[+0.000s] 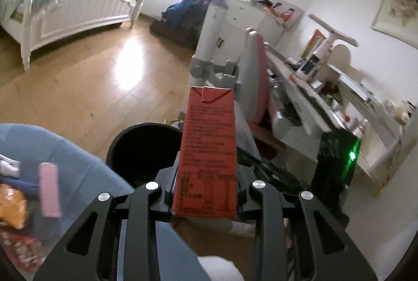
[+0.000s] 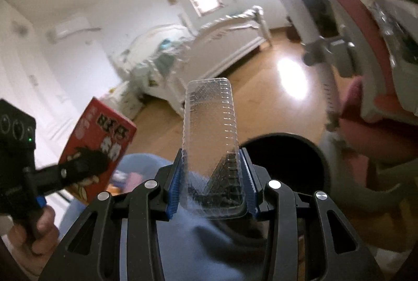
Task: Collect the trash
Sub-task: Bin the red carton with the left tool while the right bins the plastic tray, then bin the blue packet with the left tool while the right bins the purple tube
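My left gripper [image 1: 206, 192] is shut on a red drink carton [image 1: 209, 150] and holds it upright, just right of and above a black trash bin [image 1: 141, 150]. My right gripper [image 2: 213, 184] is shut on a clear ribbed plastic container [image 2: 210, 129], held left of the same black bin [image 2: 284, 163]. In the right wrist view the left gripper [image 2: 86, 168] and its red carton [image 2: 102, 147] appear at the left, with the hand [image 2: 34, 236] that holds it.
A blue-covered surface [image 1: 68, 163] at the lower left carries a pink bar [image 1: 48, 192], an orange snack bag [image 1: 11, 205] and a red packet [image 1: 21, 249]. A red and grey chair [image 1: 250, 77], a cluttered desk [image 1: 326, 103] and a white bed [image 1: 73, 11] stand on the wooden floor.
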